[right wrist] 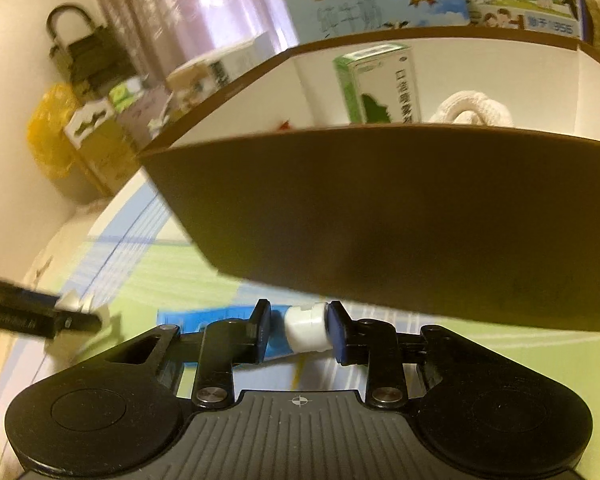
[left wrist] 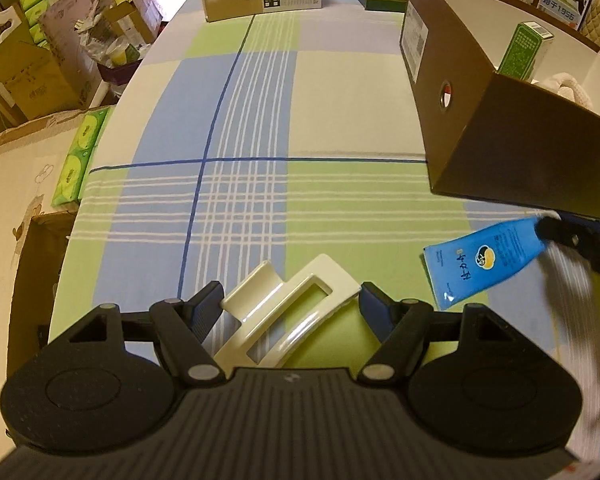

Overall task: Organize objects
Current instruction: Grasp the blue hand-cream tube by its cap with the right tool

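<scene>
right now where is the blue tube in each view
Left wrist: blue tube at right, lower middle, on the cloth, its far end by the right gripper.
Right wrist: low centre, its white cap between the fingers, blue body running left.
Shared landmark: the brown box, just behind the tube.

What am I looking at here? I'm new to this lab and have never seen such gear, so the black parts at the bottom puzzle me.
Those are two hand-held grippers; a person carries one in each hand, each with a wide-angle camera looking along its fingers. In the left gripper's view, it grasps a cream hair claw clip above a checked tablecloth. In the right gripper's view, the white cap of a blue tube sits between its fingers. Ahead stands a brown box already holding a green carton and white rope.
</scene>
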`<state>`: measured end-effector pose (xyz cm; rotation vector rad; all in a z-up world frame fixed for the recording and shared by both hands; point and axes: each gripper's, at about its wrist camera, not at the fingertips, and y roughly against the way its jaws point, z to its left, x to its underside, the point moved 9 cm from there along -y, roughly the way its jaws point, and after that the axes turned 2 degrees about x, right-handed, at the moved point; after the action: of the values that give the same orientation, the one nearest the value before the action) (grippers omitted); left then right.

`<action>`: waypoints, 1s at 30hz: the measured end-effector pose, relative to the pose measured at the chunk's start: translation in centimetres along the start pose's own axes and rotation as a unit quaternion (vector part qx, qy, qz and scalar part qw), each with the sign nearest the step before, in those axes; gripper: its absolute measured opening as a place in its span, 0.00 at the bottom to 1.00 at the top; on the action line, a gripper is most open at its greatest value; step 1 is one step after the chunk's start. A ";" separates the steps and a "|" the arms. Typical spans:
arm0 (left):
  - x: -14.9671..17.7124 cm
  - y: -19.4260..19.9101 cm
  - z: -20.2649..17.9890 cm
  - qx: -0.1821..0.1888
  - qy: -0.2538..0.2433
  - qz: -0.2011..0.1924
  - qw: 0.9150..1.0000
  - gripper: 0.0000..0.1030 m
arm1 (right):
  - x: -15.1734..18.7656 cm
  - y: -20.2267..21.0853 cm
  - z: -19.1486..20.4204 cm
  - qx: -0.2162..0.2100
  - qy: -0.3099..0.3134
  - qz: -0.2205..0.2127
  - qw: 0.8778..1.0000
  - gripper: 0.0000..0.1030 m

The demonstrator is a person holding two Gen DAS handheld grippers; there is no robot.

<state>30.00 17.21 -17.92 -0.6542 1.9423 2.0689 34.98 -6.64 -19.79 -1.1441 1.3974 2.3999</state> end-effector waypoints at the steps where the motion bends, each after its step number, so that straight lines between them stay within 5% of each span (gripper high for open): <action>1: 0.1 0.1 0.0 0.000 0.002 0.001 1.000 0.69 | 0.3 0.3 0.3 -0.001 0.009 0.012 1.000 0.27; 4: 0.5 0.5 -0.2 0.003 0.005 0.007 1.000 0.69 | 1.5 1.5 1.5 -0.008 0.048 0.052 0.997 0.27; 7: 1.0 1.0 -0.2 -0.004 0.007 0.013 1.000 0.69 | 1.3 2.3 2.2 -0.003 0.091 0.035 0.995 0.28; 9: 1.2 1.4 -0.2 -0.005 0.014 0.014 1.000 0.69 | 0.9 2.2 2.3 0.006 0.113 0.019 0.993 0.34; 11: 1.4 1.8 -0.2 -0.006 0.024 0.012 1.000 0.69 | 0.5 1.4 2.2 0.003 0.121 0.003 0.993 0.51; 13: 1.5 2.3 -0.2 -0.006 0.034 0.008 0.999 0.69 | 0.2 0.6 2.0 -0.012 0.115 -0.015 0.993 0.55; 20: 2.6 2.6 -0.3 -0.002 0.051 0.017 0.999 0.69 | 0.4 -0.8 1.3 -0.092 0.056 0.005 0.994 0.55; 26: 3.4 2.9 0.5 -0.008 0.067 0.018 0.998 0.69 | 2.6 0.7 5.2 -0.142 0.123 0.059 0.980 0.55; 30: 3.8 2.8 1.0 -0.016 0.072 0.020 0.997 0.69 | 3.6 1.0 7.5 -0.107 0.199 0.043 0.973 0.55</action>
<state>25.27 17.46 -17.20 -0.7985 2.0197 2.1346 27.93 -2.15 -19.37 -1.7327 1.3306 2.5294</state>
